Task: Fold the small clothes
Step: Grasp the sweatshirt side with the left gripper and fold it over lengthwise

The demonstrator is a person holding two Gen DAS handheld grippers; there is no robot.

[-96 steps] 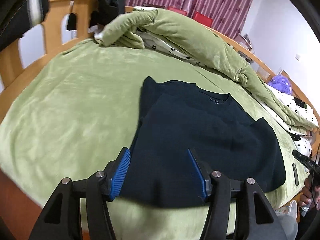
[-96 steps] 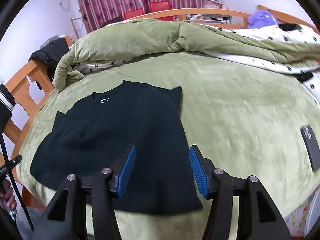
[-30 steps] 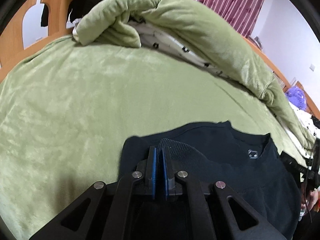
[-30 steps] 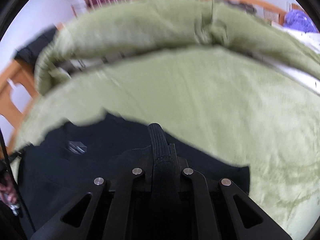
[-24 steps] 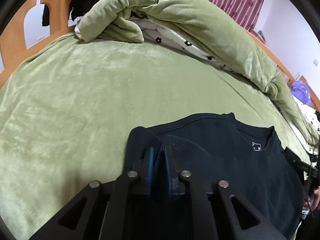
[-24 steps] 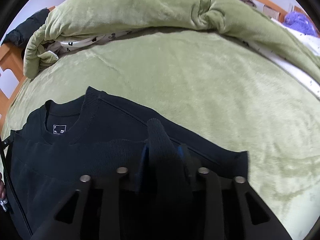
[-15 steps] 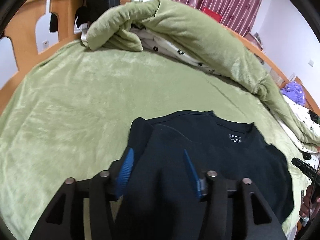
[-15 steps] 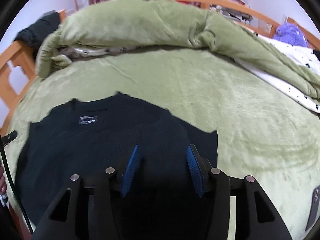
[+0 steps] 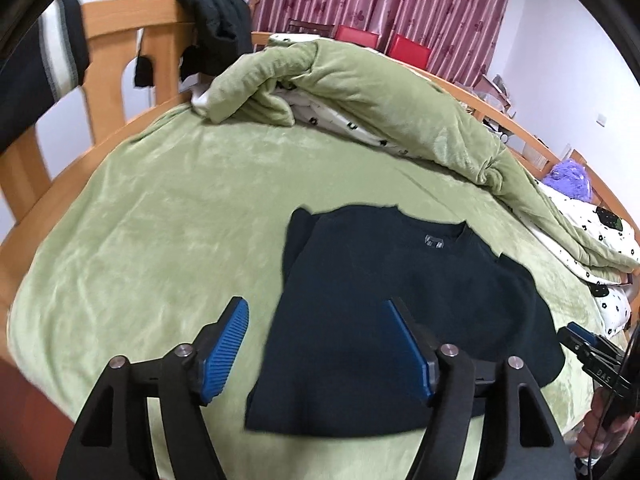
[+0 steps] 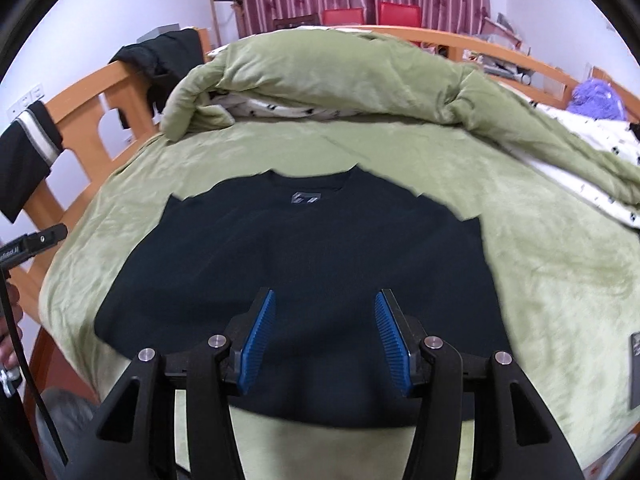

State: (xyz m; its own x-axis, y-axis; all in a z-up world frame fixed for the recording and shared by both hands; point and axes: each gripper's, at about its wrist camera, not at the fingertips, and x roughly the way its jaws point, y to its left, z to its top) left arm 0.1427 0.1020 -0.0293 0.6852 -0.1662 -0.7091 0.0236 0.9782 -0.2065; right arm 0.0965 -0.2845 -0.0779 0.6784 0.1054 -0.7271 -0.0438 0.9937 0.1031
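A dark navy sweater [image 9: 404, 312] lies folded flat on the green bed cover [image 9: 168, 220], collar and label at the far end; it also shows in the right wrist view [image 10: 304, 264]. My left gripper [image 9: 316, 320] is open and empty, held above the sweater's near left edge. My right gripper [image 10: 325, 312] is open and empty, above the sweater's near middle. Both sets of blue pads hold nothing.
A rolled green duvet [image 9: 380, 100] with white patterned lining lies along the far side. A wooden bed frame [image 9: 116, 40] with dark clothes draped on it stands at left. A phone [image 10: 635, 368] lies on the cover at right. A purple plush [image 10: 596, 100] sits far right.
Both grippers, shut on the sweater's hem near the collar a second ago, have opened, let it go and pulled back and up. The sweater now lies folded in half.
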